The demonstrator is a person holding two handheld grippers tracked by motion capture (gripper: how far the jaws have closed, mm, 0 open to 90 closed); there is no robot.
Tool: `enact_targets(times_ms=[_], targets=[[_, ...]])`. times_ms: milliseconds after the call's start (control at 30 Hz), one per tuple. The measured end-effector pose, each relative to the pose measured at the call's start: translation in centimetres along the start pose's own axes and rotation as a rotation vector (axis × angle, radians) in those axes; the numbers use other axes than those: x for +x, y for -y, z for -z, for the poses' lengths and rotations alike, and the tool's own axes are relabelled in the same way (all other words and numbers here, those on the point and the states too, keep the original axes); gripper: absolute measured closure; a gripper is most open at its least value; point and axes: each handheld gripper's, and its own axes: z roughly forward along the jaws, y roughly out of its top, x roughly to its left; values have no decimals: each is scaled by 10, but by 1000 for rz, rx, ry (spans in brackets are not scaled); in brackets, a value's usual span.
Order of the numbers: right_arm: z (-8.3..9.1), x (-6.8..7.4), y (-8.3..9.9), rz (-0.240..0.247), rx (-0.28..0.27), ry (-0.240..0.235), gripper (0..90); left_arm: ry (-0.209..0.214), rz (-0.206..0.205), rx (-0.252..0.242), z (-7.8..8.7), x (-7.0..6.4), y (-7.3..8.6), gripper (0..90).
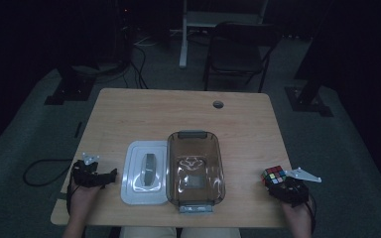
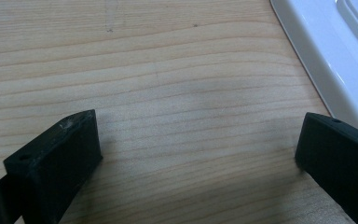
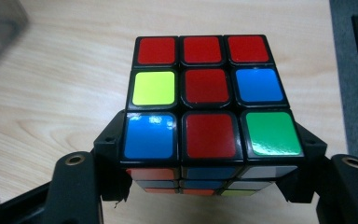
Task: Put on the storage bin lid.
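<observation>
A scrambled colour cube (image 1: 273, 175) sits at the table's right front, and my right gripper (image 1: 284, 184) is shut on it. In the right gripper view the cube (image 3: 208, 102) shows a mostly red top face, with the two black jaws pressed against its left and right sides. My left gripper (image 1: 110, 174) rests at the table's left front, open, pointing toward the white lid (image 1: 146, 172). In the left gripper view its jaws stand wide apart over bare wood, with the lid's white edge (image 2: 321, 60) at the upper right.
A clear brown-tinted container (image 1: 195, 168) lies in the middle front of the wooden table (image 1: 178, 111), right beside the white lid. A cable hole (image 1: 218, 104) is near the table's far edge. A folding chair (image 1: 238, 52) stands behind the table.
</observation>
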Motion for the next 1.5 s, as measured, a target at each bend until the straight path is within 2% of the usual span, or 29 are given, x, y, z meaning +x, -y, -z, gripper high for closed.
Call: enact_targets(times_ms=[133,433,500,733,800,1000,1333,1500], targets=[[9,3,-14,19,-31,-15,337,0,0,0,0,0,0,7],[26,16,-47,105,-79,-52,337,0,-1,1,0,0,0,7],[29,20,-52,122,-89,-52,337,0,-1,1,0,0,0,7],[38,37,-66,183,-106,-107,337,0,-1,1,0,0,0,7],[41,42,-71,202,-116,-111,337,0,-1,1,0,0,0,7],[51,56,-87,246,-151,-187,337,-1,-1,0,0,0,0,7],[65,96,-110,357,-197,-335,337,0,-1,-1,0,0,0,7],[64,116,-116,424,-182,-381,337,-1,-1,0,0,0,0,7]])
